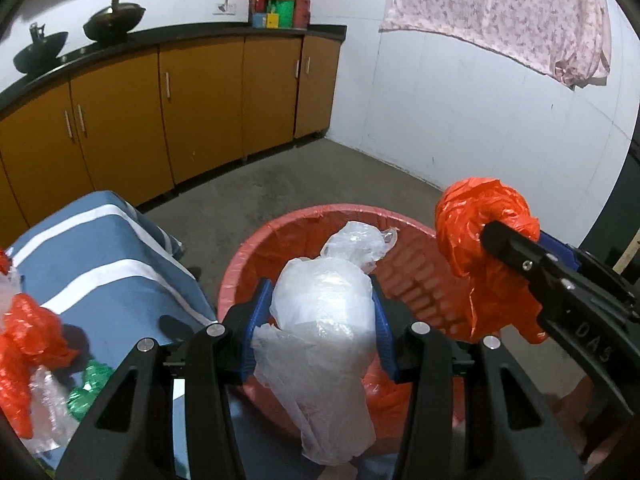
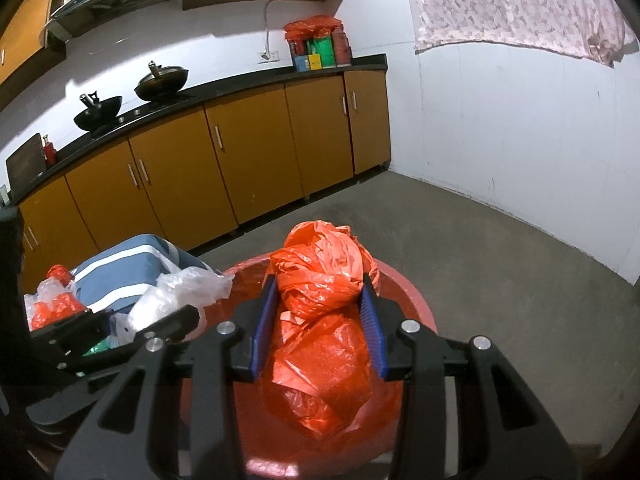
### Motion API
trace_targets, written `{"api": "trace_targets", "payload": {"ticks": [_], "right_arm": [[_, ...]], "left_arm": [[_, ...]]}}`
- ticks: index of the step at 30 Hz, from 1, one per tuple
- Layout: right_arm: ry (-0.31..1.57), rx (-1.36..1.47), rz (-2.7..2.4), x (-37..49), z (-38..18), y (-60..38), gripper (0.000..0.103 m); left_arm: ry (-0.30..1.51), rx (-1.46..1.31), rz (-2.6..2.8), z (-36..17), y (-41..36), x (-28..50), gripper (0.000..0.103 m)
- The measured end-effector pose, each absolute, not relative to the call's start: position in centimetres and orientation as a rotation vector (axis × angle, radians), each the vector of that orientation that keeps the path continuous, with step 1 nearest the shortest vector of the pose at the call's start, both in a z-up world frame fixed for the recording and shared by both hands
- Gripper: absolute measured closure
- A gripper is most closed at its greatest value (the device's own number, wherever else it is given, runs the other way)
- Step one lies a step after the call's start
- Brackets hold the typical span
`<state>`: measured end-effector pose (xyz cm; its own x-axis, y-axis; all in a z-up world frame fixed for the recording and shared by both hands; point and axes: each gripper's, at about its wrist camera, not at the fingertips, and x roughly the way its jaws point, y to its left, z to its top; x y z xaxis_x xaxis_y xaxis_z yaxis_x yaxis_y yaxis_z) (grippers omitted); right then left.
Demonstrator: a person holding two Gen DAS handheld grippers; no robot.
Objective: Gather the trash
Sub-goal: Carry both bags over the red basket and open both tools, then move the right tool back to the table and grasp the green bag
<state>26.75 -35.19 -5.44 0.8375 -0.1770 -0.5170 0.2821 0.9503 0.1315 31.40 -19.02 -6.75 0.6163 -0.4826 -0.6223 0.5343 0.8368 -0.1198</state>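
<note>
My left gripper (image 1: 319, 308) is shut on a crumpled clear plastic bag (image 1: 324, 312), holding it over the near rim of a red bin (image 1: 280, 228) lined with red plastic. My right gripper (image 2: 320, 304) is shut on a crumpled orange plastic bag (image 2: 320, 320) above the same red bin (image 2: 408, 292). From the left wrist view the right gripper (image 1: 486, 236) shows at the right with the orange bag (image 1: 476, 232) bunched around its fingertips. The left gripper's body and the clear bag (image 2: 180, 296) appear at the left of the right wrist view.
A table under a blue cloth with white stripes (image 1: 92, 248) stands left of the bin, with more orange (image 1: 24, 332), clear and green (image 1: 90, 384) plastic scraps on it. Orange kitchen cabinets (image 1: 200, 100) line the back. A floral cloth (image 1: 500, 8) hangs on the white wall. Bare concrete floor (image 1: 320, 176) lies beyond the bin.
</note>
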Motion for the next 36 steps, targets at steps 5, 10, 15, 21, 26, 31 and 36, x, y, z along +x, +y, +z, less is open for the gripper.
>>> {"api": "trace_targets", "payload": {"ticks": [5, 10, 15, 21, 26, 31, 36], "right_arm": [[0.526, 0.24, -0.247, 27.9, -6.2, -36.5, 0.061], [0.524, 0.269, -0.242, 28.4, -6.8, -37.1, 0.057], [0.515, 0.274, -0.238, 28.2, -6.8, -37.3, 0.048], [0.501, 0.275, -0.252, 26.6, -6.3, -37.6, 0.044], [0.496, 0.232, -0.235, 24.9, -5.5, -36.2, 0.043], [0.502, 0.205, -0.163, 23.8, -5.1, -32.8, 0.043], [0.519, 0.149, -0.041, 23.4, -5.0, -27.4, 0.042]], "left_arm": [[0.717, 0.077, -0.596, -7.8, -19.2, 32.3, 0.055], [0.739, 0.08, -0.6, -8.4, -19.8, 33.0, 0.044], [0.759, 0.067, -0.592, -8.7, -20.0, 33.2, 0.036], [0.749, 0.026, -0.545, -7.3, -17.4, 32.4, 0.032], [0.688, 0.007, -0.479, -5.5, -13.5, 29.4, 0.027], [0.632, -0.009, -0.379, -4.2, -8.6, 25.8, 0.024], [0.555, 0.024, -0.225, -3.5, -3.2, 21.9, 0.02]]}}
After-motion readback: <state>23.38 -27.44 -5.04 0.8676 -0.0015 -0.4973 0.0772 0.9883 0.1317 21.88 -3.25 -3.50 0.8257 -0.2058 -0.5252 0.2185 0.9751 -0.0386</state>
